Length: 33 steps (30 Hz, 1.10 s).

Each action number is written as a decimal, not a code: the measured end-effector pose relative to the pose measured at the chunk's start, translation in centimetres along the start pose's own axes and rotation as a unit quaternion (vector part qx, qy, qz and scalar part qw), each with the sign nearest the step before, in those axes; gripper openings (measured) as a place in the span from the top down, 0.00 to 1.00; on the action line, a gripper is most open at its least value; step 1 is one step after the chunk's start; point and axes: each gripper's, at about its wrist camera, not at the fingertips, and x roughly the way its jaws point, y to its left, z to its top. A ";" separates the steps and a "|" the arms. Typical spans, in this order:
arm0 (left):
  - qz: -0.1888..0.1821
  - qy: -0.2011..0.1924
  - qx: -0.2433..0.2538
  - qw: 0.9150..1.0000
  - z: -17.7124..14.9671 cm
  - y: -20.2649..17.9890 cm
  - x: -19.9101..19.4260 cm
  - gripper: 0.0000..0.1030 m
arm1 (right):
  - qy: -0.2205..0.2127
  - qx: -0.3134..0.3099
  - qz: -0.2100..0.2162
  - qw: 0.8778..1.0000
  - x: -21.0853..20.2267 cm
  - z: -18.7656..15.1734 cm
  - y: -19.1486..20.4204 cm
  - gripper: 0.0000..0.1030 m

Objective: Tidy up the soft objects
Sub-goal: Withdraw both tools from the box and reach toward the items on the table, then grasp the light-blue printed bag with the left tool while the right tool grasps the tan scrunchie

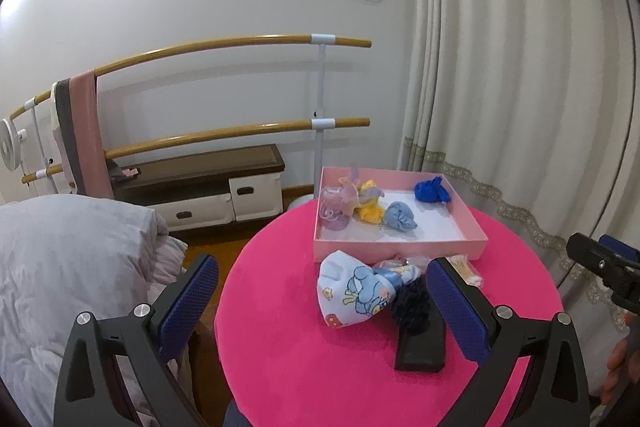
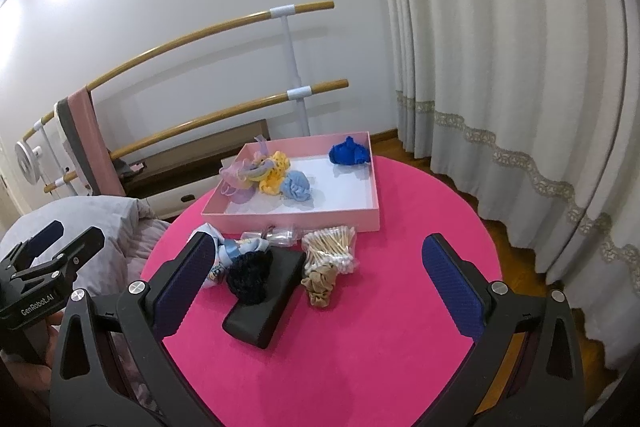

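A pink tray (image 2: 296, 218) at the far side of the round pink table (image 2: 380, 327) holds a dark blue scrunchie (image 2: 348, 153), a light blue one (image 2: 297, 187), a yellow one (image 2: 272, 179) and a lilac one (image 2: 240, 183). In front of the tray lie a cartoon-print cloth (image 1: 354, 293), a black scrunchie (image 2: 250, 277) on a black case (image 2: 264, 301), a tan scrunchie (image 2: 322, 285), a bag of cotton swabs (image 2: 330, 247) and a clear packet (image 2: 276, 237). My left gripper (image 1: 322, 301) is open and empty above the cloth. My right gripper (image 2: 320, 287) is open and empty above the tan scrunchie.
A grey duvet (image 1: 72, 267) lies left of the table. A ballet barre (image 1: 224, 47) with pink and grey cloth hung on it and a low dark bench (image 1: 200, 171) stand by the wall. White curtains (image 2: 500, 67) hang at the right.
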 end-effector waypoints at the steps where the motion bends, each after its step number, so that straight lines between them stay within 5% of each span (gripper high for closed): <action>1: 0.000 0.003 -0.001 1.000 -0.1 0.1 0.2 0.00 | 0.003 0.000 -0.001 1.000 0.2 -0.1 0.0 0.00; 23: 0.003 0.100 0.004 0.995 -2.6 0.9 10.9 0.00 | 0.118 0.007 -0.015 0.993 9.1 -4.2 -2.2 0.00; 33: -0.005 0.111 -0.007 0.994 -2.9 1.2 14.7 0.00 | 0.149 0.007 -0.012 0.989 12.5 -5.3 -2.0 0.01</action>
